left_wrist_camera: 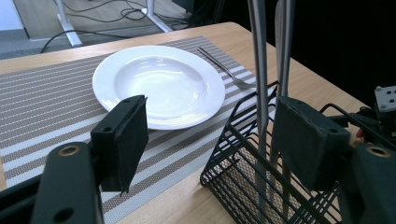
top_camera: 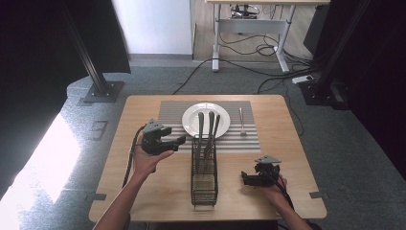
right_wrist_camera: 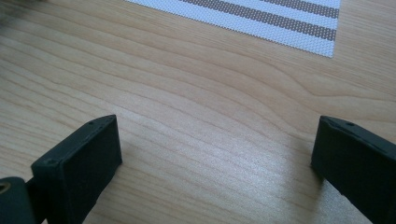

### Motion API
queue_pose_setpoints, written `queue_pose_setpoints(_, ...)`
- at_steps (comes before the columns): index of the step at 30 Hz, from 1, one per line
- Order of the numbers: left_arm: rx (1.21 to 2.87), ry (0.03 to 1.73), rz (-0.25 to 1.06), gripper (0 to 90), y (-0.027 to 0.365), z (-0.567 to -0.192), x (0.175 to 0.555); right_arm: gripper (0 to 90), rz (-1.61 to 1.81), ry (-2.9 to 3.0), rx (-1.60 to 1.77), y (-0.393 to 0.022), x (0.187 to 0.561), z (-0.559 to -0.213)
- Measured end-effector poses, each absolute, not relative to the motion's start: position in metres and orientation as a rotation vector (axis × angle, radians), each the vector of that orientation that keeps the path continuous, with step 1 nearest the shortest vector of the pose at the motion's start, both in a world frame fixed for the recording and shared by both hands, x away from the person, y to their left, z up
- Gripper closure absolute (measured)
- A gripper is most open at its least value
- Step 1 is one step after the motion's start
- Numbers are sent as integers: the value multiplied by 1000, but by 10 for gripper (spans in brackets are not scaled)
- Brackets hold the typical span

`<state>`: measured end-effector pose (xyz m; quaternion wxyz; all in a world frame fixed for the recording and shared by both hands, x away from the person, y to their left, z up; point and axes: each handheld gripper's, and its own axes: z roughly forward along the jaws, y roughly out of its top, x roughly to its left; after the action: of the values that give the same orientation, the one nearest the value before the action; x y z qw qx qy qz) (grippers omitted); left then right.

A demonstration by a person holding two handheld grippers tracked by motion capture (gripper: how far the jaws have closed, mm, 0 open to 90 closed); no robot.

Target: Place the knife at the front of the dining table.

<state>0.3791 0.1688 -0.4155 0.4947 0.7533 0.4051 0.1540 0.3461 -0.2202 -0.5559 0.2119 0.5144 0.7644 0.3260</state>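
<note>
Partly hidden behind basket (left_wrist_camera: 243,140) wires: utensil handles (left_wrist_camera: 259,70), tops cut off.

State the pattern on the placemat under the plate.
The placemat has white and grey-brown woven stripes running along its length; the left gripper view shows it best.

white plate (top_camera: 206,119), grey-striped placemat (top_camera: 172,112)

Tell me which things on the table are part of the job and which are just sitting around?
Part of the job:
- left gripper, open, beside the wire basket
- cutlery standing in the basket
- white plate on the striped placemat
- fork lying right of the plate

Just sitting around:
- right gripper, open over bare table
- cables and desk legs on the floor behind
</note>
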Motion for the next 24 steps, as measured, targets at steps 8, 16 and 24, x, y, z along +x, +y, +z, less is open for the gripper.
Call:
queue_pose_setpoints(8, 1842, 967, 347, 302, 156, -413, 387, 16, 905, 2122, 1427, -220, 346, -556)
queue_pose_setpoints(16, 1838, 944, 311, 310, 142, -408, 397, 16, 904, 2124, 1428, -220, 346, -556)
queue_pose_setpoints(24, 1836, 941, 315, 338, 125, -407, 406, 16, 905, 2122, 1428, -220, 346, -556)
